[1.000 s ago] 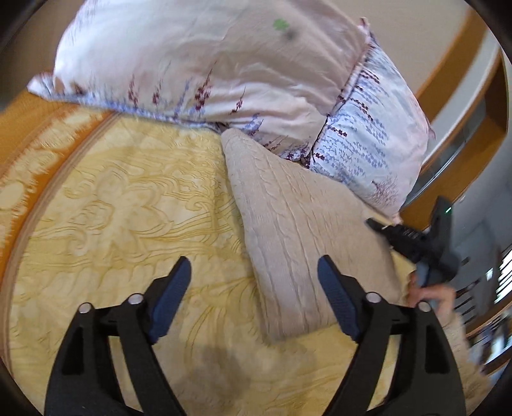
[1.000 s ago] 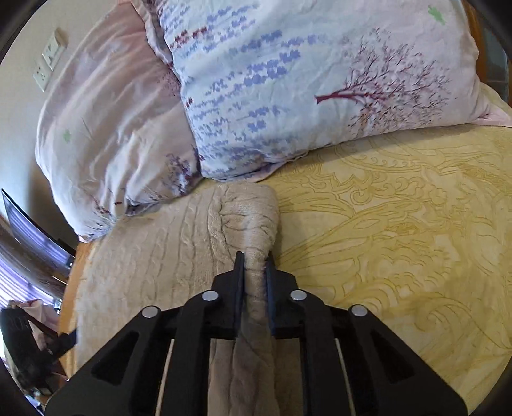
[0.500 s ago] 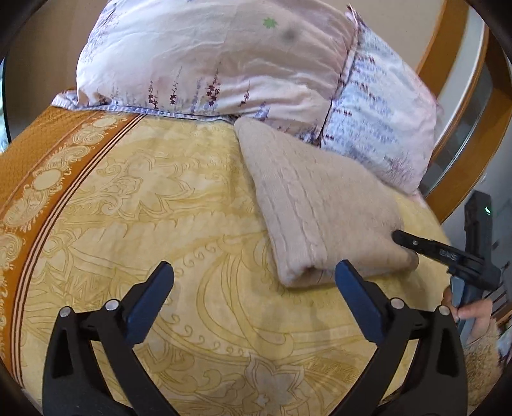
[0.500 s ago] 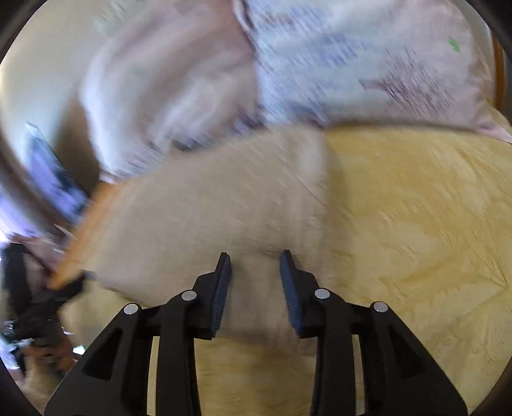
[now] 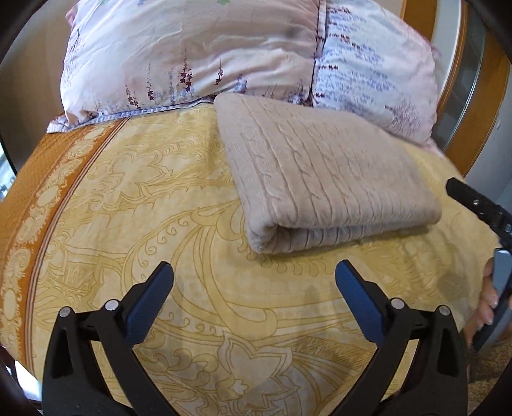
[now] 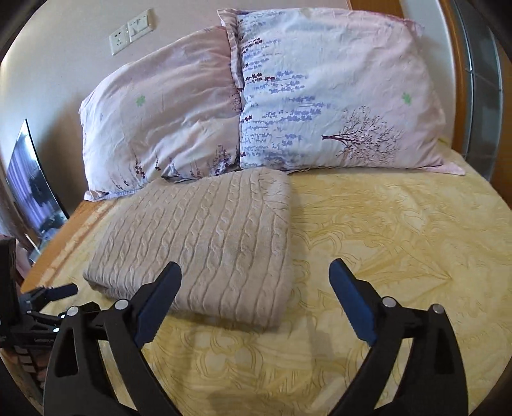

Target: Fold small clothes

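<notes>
A beige cable-knit sweater [image 5: 323,179] lies folded into a flat rectangle on the yellow patterned bedspread [image 5: 160,198], its far edge against the pillows. It also shows in the right wrist view [image 6: 208,236]. My left gripper [image 5: 254,272] is open and empty, just short of the sweater's near fold. My right gripper [image 6: 256,268] is open and empty, over the sweater's near right corner. The right gripper also shows at the right edge of the left wrist view [image 5: 476,204].
Two floral pillows [image 6: 166,121] [image 6: 332,96] lean at the head of the bed. A wooden bed frame [image 5: 480,96] runs along the right. A wall socket [image 6: 131,30] is above the pillows. A dark screen [image 6: 28,182] stands at the left.
My right gripper let go of the sweater's folded edge, opened wide and pulled back. My left gripper also drew back from the sweater. The sweater now lies flat.
</notes>
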{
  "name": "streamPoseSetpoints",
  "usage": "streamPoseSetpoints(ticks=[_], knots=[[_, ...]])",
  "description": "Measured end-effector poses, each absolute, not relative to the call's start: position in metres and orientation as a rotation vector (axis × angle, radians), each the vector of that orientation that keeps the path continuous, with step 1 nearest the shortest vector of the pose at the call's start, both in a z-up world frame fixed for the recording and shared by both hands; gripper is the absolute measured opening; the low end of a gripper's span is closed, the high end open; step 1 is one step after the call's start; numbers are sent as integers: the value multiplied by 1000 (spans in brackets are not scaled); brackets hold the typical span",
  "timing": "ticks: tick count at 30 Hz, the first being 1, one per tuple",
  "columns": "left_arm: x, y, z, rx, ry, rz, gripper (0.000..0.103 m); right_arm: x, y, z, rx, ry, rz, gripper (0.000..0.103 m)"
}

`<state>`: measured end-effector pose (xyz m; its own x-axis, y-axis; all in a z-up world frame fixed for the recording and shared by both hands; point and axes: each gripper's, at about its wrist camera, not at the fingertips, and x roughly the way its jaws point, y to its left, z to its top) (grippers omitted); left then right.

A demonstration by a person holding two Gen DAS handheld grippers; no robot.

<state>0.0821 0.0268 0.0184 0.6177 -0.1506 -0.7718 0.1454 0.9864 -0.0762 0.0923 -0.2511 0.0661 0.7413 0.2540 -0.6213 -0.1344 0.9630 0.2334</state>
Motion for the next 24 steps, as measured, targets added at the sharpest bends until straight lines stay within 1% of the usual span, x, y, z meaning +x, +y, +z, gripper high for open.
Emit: streamPoseSetpoints(ticks=[3,9,18,24], knots=[[82,23,17,6,898,-172,101,87,-247,63,160,710,181,102],[83,20,14,20,916,-150,101,77,-234,58,151,751,113,102],[90,17,7,31,966,-103,101,82,-211,38,96,903,98,102],[92,15,7,44,976,-88,101,83,-203,30,74,946,82,102]])
